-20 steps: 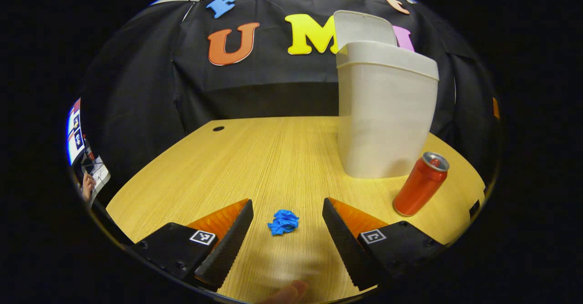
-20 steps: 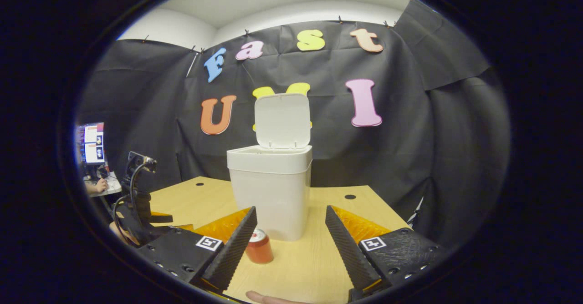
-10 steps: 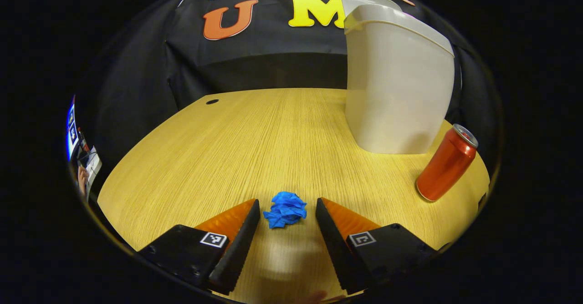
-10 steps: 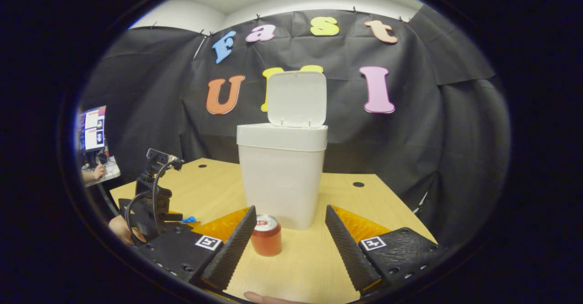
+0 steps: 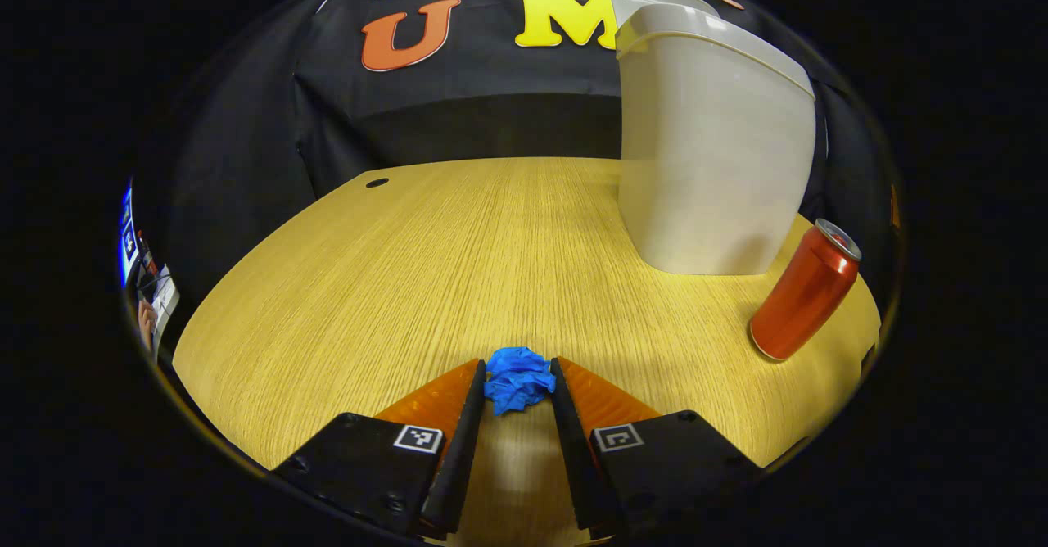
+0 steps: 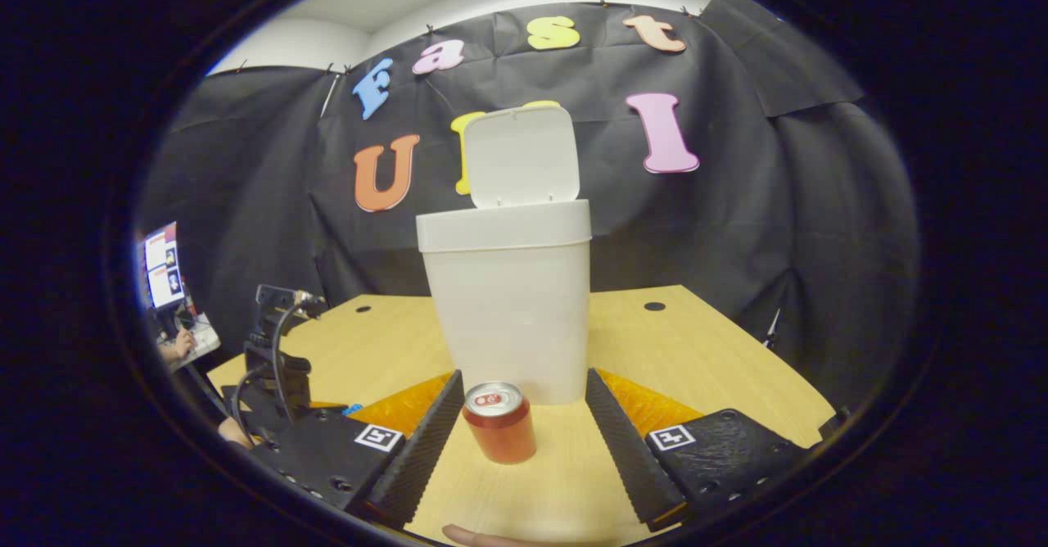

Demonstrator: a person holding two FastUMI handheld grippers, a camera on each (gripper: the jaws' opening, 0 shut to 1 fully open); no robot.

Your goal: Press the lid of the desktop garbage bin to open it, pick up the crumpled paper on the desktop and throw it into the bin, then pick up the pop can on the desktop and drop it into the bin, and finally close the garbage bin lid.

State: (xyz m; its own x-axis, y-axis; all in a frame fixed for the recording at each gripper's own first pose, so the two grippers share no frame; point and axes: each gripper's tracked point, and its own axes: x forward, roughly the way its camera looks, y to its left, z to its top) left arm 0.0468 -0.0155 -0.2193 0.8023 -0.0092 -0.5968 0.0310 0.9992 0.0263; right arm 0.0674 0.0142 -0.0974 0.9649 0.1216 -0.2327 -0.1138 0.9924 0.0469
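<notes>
Crumpled paper: blue wad on the desktop, near front edge, sitting between the tips of the left gripper. Both fingers appear to touch its sides, so the pinch looks made; whether the wad is off the wood yet can't be judged from this angle. It isn't in the bin.

Bin: white, upright at centre-rear of desktop, lid standing up on its hinge. Step 1 (press lid, open) therefore judged done.

Pop can: red, upright on desktop just in front of bin, apart from it. Right gripper has its fingers spread wide either side of the can, not touching; can is framed btwn them but ungrasped. In the left gripper view the can stands to the right of the bin, well apart from the paper.

Status: 1 of 4 steps complete. Step 2 in hand, at grasp stage; lift, carry over rim and release outstanding. Step 3 (can) untouched, though right gripper is pre-positioned. Step 4 (shut lid) outstanding.

Also noted: a fingertip at the bottom edge of the right gripper view.
</notes>
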